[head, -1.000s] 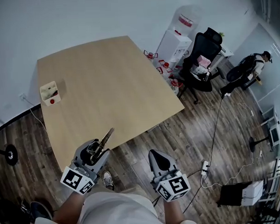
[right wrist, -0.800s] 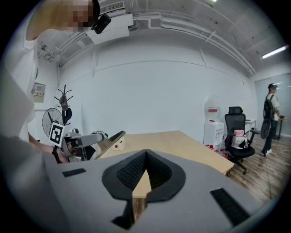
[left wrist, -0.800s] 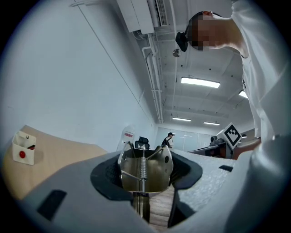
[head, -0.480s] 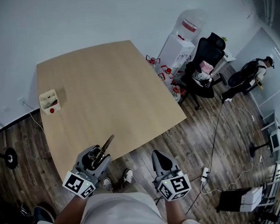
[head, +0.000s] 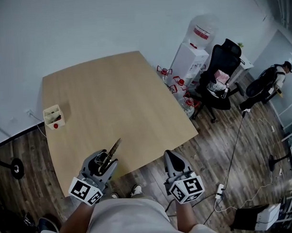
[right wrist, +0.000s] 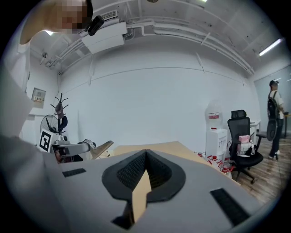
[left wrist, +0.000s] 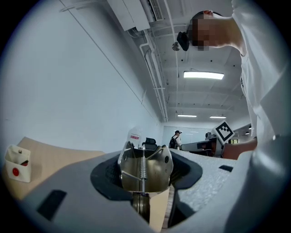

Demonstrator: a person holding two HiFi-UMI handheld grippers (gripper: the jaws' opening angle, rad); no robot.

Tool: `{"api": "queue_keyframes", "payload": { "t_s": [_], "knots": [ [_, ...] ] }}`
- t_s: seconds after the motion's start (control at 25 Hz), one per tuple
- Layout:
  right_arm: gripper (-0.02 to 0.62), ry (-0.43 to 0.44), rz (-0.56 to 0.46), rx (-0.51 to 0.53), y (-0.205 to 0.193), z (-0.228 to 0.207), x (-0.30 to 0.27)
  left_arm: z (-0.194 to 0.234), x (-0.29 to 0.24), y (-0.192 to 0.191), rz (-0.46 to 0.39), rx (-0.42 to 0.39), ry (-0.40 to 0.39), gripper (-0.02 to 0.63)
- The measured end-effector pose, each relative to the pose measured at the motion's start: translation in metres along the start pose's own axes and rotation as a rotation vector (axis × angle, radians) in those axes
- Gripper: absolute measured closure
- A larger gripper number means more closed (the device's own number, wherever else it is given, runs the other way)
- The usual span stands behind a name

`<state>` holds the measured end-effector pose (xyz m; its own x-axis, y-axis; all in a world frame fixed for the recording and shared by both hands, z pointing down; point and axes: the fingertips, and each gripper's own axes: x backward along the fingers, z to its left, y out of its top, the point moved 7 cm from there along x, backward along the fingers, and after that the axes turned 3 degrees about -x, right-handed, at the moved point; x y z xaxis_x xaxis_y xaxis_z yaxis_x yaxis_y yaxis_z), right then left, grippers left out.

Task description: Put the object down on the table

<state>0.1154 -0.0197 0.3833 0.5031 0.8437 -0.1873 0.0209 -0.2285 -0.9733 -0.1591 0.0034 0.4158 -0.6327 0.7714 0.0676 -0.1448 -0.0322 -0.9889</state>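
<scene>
Metal tool [left wrist: 144, 170]: lower end buried between the left gripper [head: 103, 160] jaws, type unclear. White box [head: 53, 116]: contents too small to tell. Distant person [head: 273, 80]: tiny, no detail. Wearer's torso [head: 126, 224]: cut by bottom edge.

Overhead; level views, table [head: 111, 91] perhaps shared

The table [head: 116, 95] is pale tan wood grain, and the floor [head: 205, 159] is dark brown planks. The left gripper [head: 103, 160] and right gripper [head: 170, 156] are grey, each with a cube of black-and-white square markers. The metal tool [head: 110, 152] is silvery. At the far left, the small box [head: 53, 116] is cream with a red dot. The chair [head: 221, 73] at far right is black.
</scene>
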Motion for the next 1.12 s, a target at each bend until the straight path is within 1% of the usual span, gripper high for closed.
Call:
{"api": "queue_keyframes", "payload": {
  "t_s": [0.28,0.56,0.88,1.0,1.12],
  "knots": [
    [0.598,0.003,0.008,-0.024,-0.002,-0.027,-0.013,0.01,-0.029,-0.004,0.029,-0.044,0.037,0.396],
    [0.598,-0.016,0.028,-0.029,-0.008,-0.05,-0.014,0.02,-0.052,-0.019,0.087,-0.102,0.058,0.396],
    [0.598,-0.028,0.037,-0.034,-0.01,-0.068,-0.009,0.013,-0.081,-0.05,0.179,-0.152,0.018,0.396],
    [0.598,-0.033,0.039,-0.034,-0.012,-0.073,-0.008,0.018,-0.093,-0.062,0.213,-0.184,0.004,0.396],
    [0.598,-0.04,0.044,-0.035,-0.012,-0.079,-0.005,0.026,-0.104,-0.07,0.247,-0.217,0.009,0.396]
  ]
}}
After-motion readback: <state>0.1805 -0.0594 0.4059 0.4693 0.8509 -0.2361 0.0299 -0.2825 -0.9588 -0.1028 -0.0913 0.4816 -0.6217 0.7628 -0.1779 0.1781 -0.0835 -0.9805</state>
